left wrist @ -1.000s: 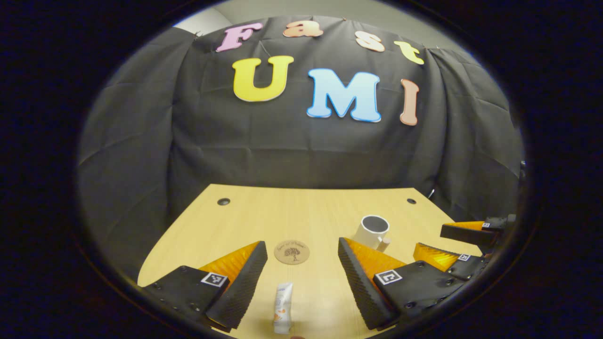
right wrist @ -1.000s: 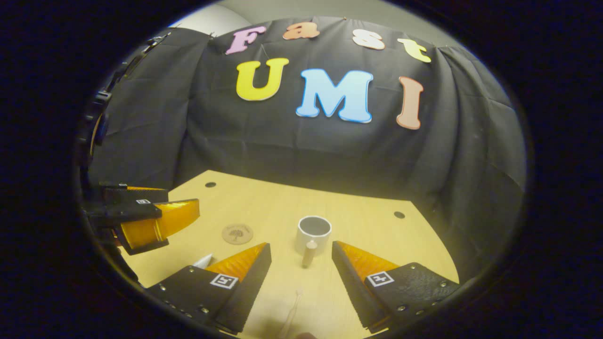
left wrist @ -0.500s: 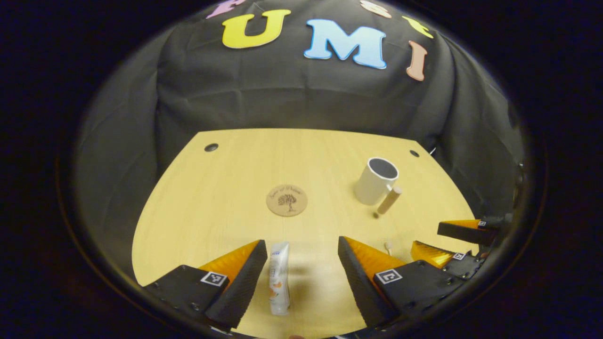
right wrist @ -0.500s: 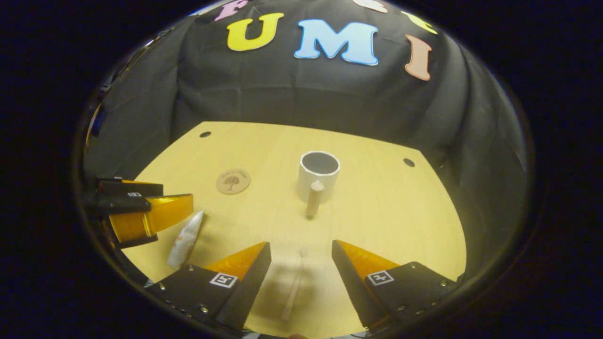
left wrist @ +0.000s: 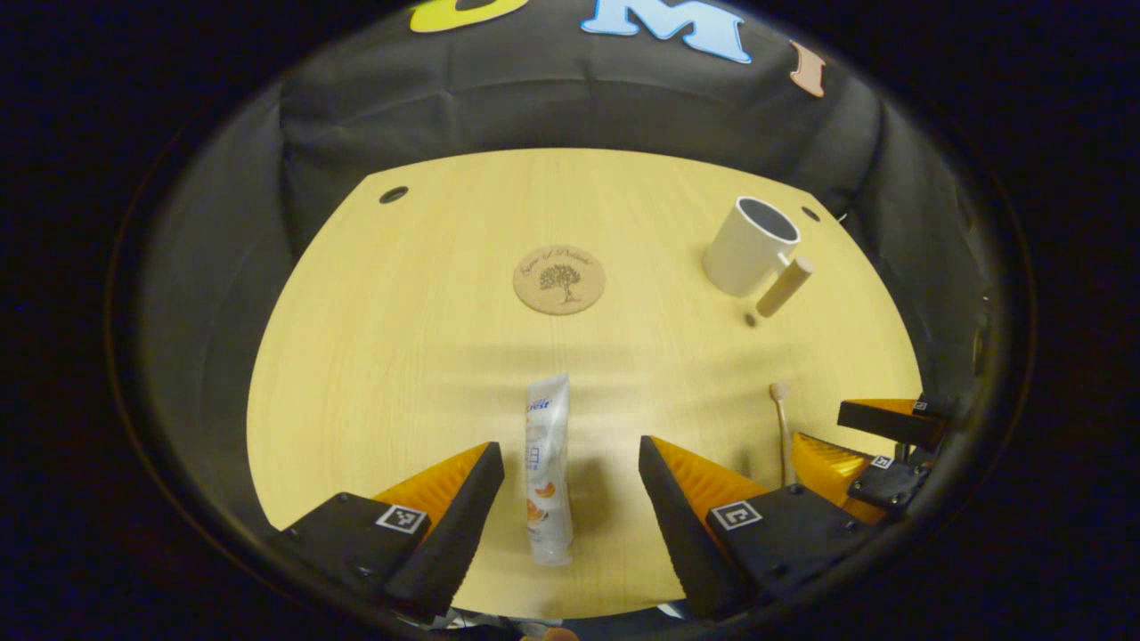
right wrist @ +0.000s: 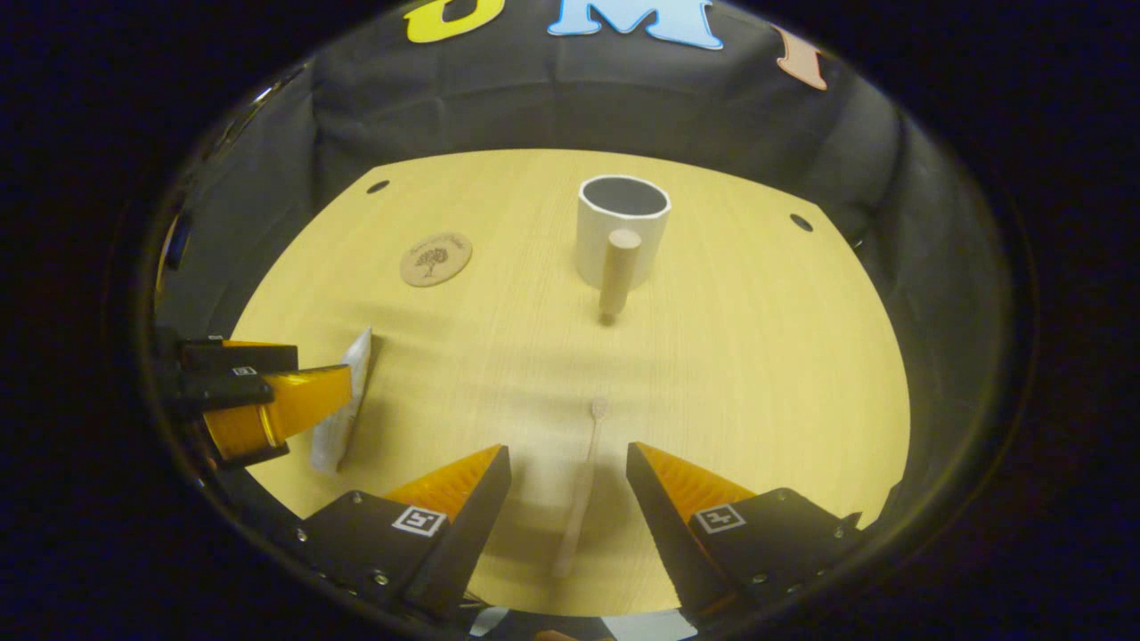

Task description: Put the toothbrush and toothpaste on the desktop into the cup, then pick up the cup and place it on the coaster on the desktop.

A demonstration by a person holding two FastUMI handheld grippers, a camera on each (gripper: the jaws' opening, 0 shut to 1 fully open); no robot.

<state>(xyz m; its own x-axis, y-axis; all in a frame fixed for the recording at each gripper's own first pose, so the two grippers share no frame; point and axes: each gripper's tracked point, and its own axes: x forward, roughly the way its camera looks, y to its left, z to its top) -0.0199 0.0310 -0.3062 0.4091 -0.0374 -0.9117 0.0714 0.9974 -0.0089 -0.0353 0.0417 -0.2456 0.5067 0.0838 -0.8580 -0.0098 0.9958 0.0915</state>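
wall: black cloth (left wrist: 552, 107) | desktop (left wrist: 401, 338): light wood, grommet holes (left wrist: 393, 194)

Desktop (left wrist: 401, 356): pale wood-grain laminate, smooth, low sheen. Coaster (left wrist: 559, 279): matt cork with dark printed tree; cup (left wrist: 746, 246): smooth matt white body, dark inside, plain wooden peg handle (right wrist: 618, 271). Toothpaste tube (left wrist: 547, 467): glossy white plastic; toothbrush (right wrist: 581, 485): pale, matt, wood-like; booth wall (right wrist: 552, 107): matt black creased cloth.
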